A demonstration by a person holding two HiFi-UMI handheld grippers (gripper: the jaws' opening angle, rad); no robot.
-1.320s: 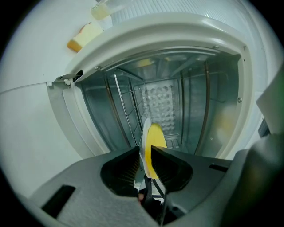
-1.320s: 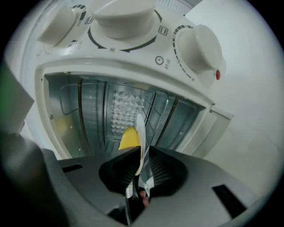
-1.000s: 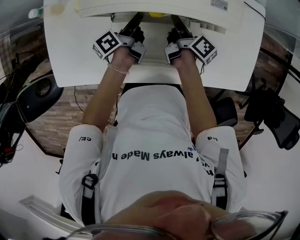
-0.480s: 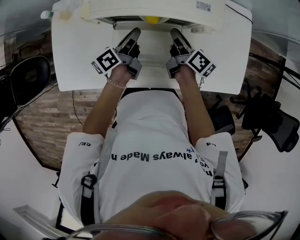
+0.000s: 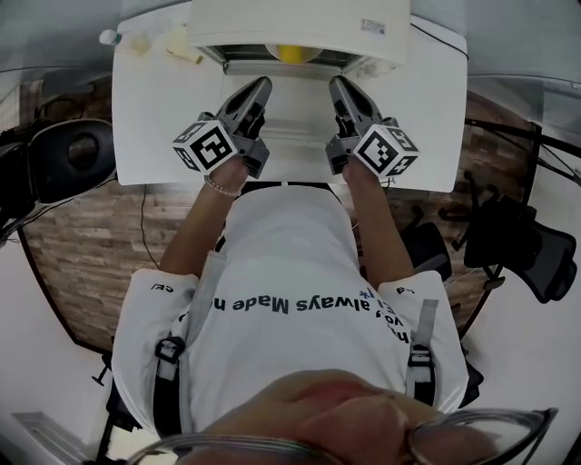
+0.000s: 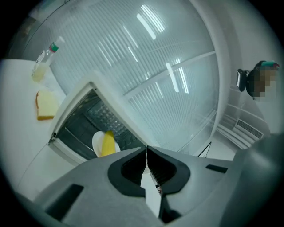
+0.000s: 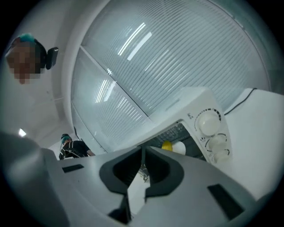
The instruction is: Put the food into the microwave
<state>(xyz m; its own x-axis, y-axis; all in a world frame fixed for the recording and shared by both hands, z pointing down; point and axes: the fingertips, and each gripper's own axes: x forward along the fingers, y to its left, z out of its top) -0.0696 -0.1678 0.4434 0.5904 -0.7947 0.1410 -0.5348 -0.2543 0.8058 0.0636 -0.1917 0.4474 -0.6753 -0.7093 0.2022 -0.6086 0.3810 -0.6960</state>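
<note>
Sitting on a white plate (image 6: 96, 142), the yellow food (image 5: 292, 53) lay inside the open cavity of the microwave (image 5: 300, 23), near the middle of the opening as your head view showed it. The microwave stood at the far edge of the white counter (image 5: 154, 109), with its round knobs (image 7: 206, 120) stacked on the panel to the right of the cavity.

You held your left gripper (image 5: 257, 89) and your right gripper (image 5: 338, 84) side by side just in front of the opening, both above the counter and aimed toward the cavity, well apart from the food. The left gripper view showed the left fingers (image 6: 133, 168) pressed together with nothing between them. The right gripper view showed the same of the right fingers (image 7: 159, 170): closed tight and empty.

To the left of the microwave, a pale slice with a yellow-brown edge (image 6: 45, 105) lay on the counter, and beyond it stood a small clear bottle (image 6: 44, 62) with a coloured cap.
</note>
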